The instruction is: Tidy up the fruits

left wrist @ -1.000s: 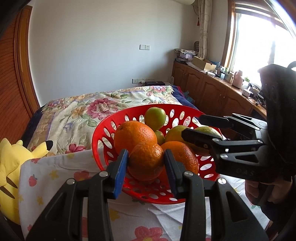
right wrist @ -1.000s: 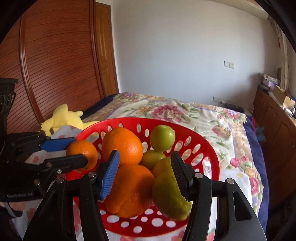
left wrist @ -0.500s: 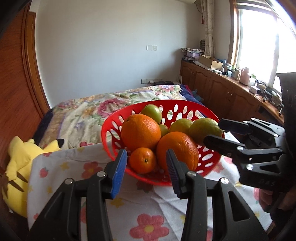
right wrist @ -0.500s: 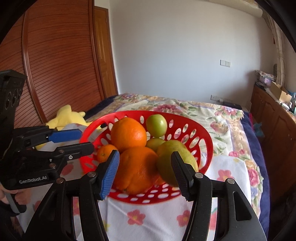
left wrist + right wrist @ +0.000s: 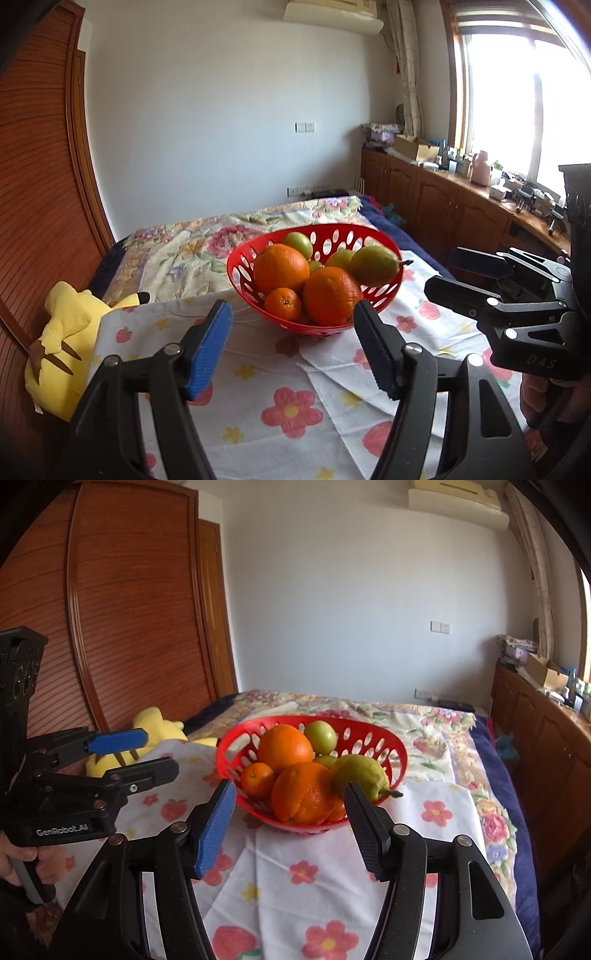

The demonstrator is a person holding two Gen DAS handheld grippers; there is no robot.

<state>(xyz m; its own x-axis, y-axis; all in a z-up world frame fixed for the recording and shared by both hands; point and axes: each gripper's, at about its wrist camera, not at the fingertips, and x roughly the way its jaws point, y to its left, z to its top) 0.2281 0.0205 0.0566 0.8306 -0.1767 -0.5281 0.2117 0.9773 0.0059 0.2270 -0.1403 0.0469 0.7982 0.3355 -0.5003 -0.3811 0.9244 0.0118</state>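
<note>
2 grippers, left (image 5: 291,347) and right (image 5: 290,825), short of the red basket (image 5: 384,293) of fruit; jaws opening, nothing between them

Both wrist views face red basket (image 5: 314,291) near (shared), angled down.

A white cloth (image 5: 295,384) printed with red flowers and strawberries spreads directly under and ahead of the tool, over a floral quilt (image 5: 192,254) reaching to the far wall. Left of the tool a yellow plush toy (image 5: 66,354) lies at the cloth's edge, against a slatted wooden wardrobe (image 5: 122,627). Far right, cluttered wooden cabinets (image 5: 443,206) run beneath a bright window (image 5: 524,107); an air conditioner (image 5: 332,14) hangs high ahead
</note>
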